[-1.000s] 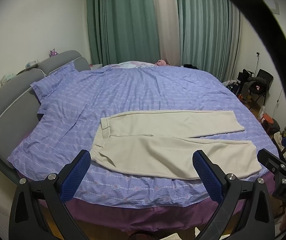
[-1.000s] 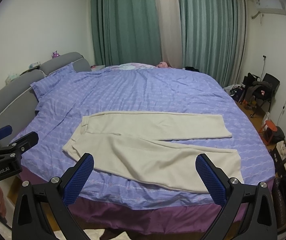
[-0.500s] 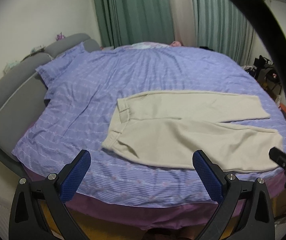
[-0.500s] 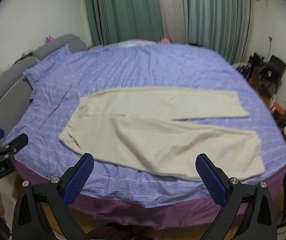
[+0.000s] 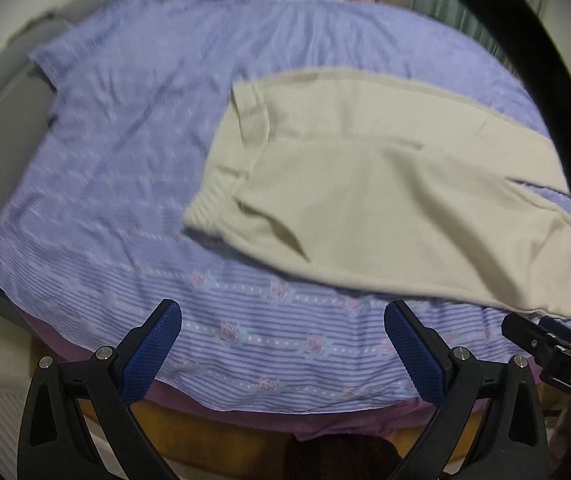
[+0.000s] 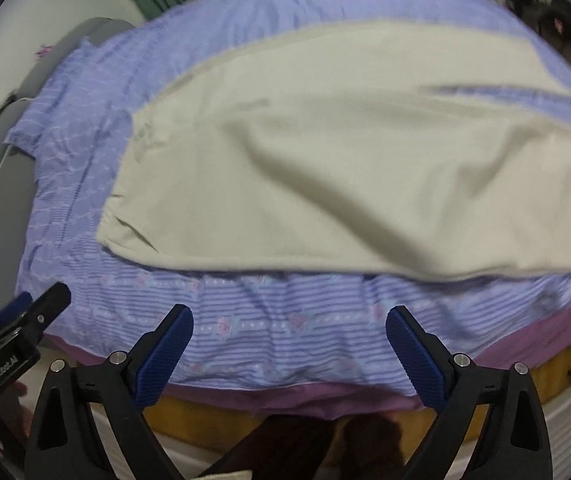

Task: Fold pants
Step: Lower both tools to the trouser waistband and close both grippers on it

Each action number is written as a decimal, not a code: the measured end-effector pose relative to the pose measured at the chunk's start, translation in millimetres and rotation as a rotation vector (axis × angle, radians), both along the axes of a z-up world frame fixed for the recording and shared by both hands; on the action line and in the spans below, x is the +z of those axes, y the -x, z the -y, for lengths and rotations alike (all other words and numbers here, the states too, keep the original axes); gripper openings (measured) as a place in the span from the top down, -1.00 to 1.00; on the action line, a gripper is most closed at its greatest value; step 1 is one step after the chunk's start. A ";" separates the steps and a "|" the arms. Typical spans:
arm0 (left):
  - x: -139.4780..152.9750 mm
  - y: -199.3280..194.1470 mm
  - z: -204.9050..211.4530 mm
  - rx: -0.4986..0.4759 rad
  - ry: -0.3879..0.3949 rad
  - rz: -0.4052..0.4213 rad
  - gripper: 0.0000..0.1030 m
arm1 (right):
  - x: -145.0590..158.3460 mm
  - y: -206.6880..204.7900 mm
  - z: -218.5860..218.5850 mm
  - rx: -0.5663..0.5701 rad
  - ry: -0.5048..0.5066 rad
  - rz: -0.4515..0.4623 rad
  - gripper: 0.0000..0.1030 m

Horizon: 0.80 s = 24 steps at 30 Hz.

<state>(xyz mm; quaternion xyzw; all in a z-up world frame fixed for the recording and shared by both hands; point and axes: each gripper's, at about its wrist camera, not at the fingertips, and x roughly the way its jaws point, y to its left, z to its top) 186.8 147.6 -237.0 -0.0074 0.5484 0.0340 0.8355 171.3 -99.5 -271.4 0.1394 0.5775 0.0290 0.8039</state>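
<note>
Partly blurred pants (image 5: 385,200); leg ends cut off.

The pants (image 5: 385,200) are a matt cream cloth with a soft, slightly napped look, and their waistband (image 5: 205,210) is ribbed and gathered. Under them the bedspread (image 5: 125,160) is thin woven cotton, matt, printed with lilac stripes and small pink roses, creased in places. A plain purple sheet (image 6: 325,394) shows below its hem, also matt cloth. The headboard (image 6: 1,184) looks padded, covered in smooth grey fabric. The left gripper (image 5: 281,344) and right gripper (image 6: 289,344) have matt black plastic jaws faced with blue pads (image 6: 165,356) of knurled, rubbery texture, fastened with shiny metal screws (image 6: 460,359).
</note>
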 end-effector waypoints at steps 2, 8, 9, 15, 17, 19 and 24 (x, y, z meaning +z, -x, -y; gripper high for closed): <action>-18.5 -13.0 -7.0 -0.001 0.011 -0.038 -1.00 | -20.7 -9.1 -4.0 -0.022 -0.018 -0.051 -0.87; -62.6 -49.7 -15.5 -0.032 0.007 -0.112 -0.99 | -62.7 -29.8 -10.6 -0.090 -0.053 -0.143 -0.82; -65.7 -54.6 -14.1 -0.033 0.006 -0.123 -0.98 | -67.8 -33.0 -11.1 -0.100 -0.058 -0.149 -0.82; -95.0 -76.3 -21.5 0.000 0.065 -0.169 -0.97 | -96.8 -44.3 -10.4 -0.169 -0.127 -0.217 -0.78; -104.9 -83.6 -24.3 0.014 0.075 -0.189 -0.92 | -103.2 -47.7 -9.8 -0.192 -0.162 -0.237 -0.78; -112.6 -89.8 -26.0 0.021 0.089 -0.204 -0.91 | -109.6 -52.2 -11.2 -0.209 -0.182 -0.247 -0.78; -139.2 -109.2 -37.8 0.086 0.185 -0.270 -0.71 | -118.9 -69.2 -13.7 -0.238 -0.222 -0.257 -0.71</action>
